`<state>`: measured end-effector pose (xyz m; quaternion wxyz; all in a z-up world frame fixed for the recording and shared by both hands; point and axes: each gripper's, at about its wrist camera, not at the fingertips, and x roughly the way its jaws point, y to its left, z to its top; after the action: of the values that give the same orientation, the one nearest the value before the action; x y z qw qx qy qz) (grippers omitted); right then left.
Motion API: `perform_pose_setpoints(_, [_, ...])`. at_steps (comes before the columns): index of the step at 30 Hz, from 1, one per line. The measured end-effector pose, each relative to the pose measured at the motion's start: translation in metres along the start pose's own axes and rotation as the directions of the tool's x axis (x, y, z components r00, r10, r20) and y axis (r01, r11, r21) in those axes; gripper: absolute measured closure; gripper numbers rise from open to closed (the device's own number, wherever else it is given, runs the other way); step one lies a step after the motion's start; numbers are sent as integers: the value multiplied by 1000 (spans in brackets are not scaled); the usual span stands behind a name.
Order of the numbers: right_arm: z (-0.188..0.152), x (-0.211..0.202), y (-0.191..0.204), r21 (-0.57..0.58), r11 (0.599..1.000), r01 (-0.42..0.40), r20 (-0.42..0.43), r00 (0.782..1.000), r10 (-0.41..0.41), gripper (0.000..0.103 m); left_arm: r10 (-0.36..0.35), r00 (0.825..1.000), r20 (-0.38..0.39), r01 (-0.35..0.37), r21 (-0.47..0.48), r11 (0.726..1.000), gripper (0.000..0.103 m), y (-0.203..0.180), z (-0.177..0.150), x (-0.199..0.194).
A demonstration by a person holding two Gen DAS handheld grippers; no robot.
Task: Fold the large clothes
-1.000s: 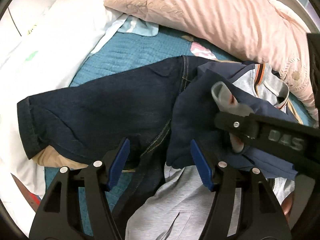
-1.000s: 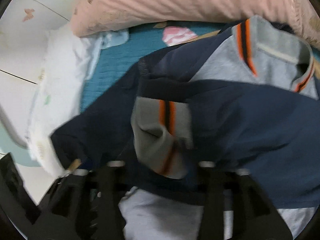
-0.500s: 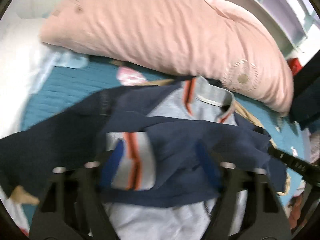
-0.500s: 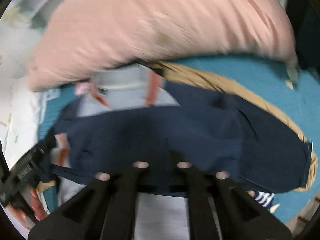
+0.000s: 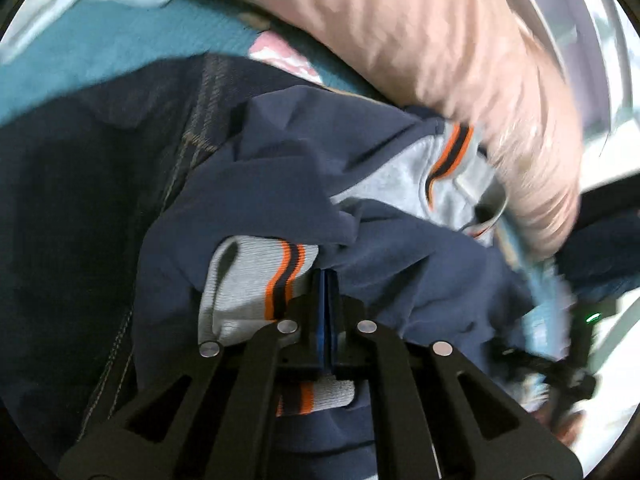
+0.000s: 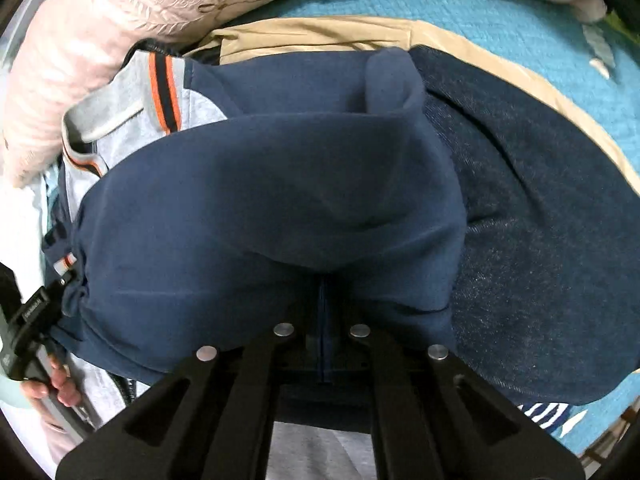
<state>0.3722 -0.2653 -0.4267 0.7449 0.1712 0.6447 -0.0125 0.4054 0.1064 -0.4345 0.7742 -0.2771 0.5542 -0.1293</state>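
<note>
A navy and grey jacket (image 5: pixel 400 248) with orange-striped trim lies bunched on the bed. My left gripper (image 5: pixel 326 280) is shut on the jacket beside its grey striped cuff (image 5: pixel 256 280). My right gripper (image 6: pixel 323 284) is shut on a navy fold of the same jacket (image 6: pixel 260 200). The grey collar (image 6: pixel 120 108) shows at the upper left of the right wrist view. The left gripper's body (image 6: pixel 32 312) shows at that view's left edge, held by a hand.
Dark denim jeans (image 5: pixel 80 200) lie under the jacket; they also show in the right wrist view (image 6: pixel 540 240). A tan garment (image 6: pixel 480 52) lies beneath. A pink pillow (image 5: pixel 440 40) sits behind on the teal bedspread (image 6: pixel 500 8).
The left gripper went from open to shut on the jacket at the striped cuff. The right gripper shifted right and closed on a navy fold. Both views have swung.
</note>
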Motion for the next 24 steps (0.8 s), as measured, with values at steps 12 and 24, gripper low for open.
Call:
perform_pose_setpoints(12, [0,-29,15,-37,999,32,25,999,-31,94,234,972,3,-231,168,958,98,-54,-2,-2])
perform_pose_setpoints(24, [23,-139,16,-83,991,101,285,956,-74,16,297,927,228,-354,277,893,12,-118,28,-72])
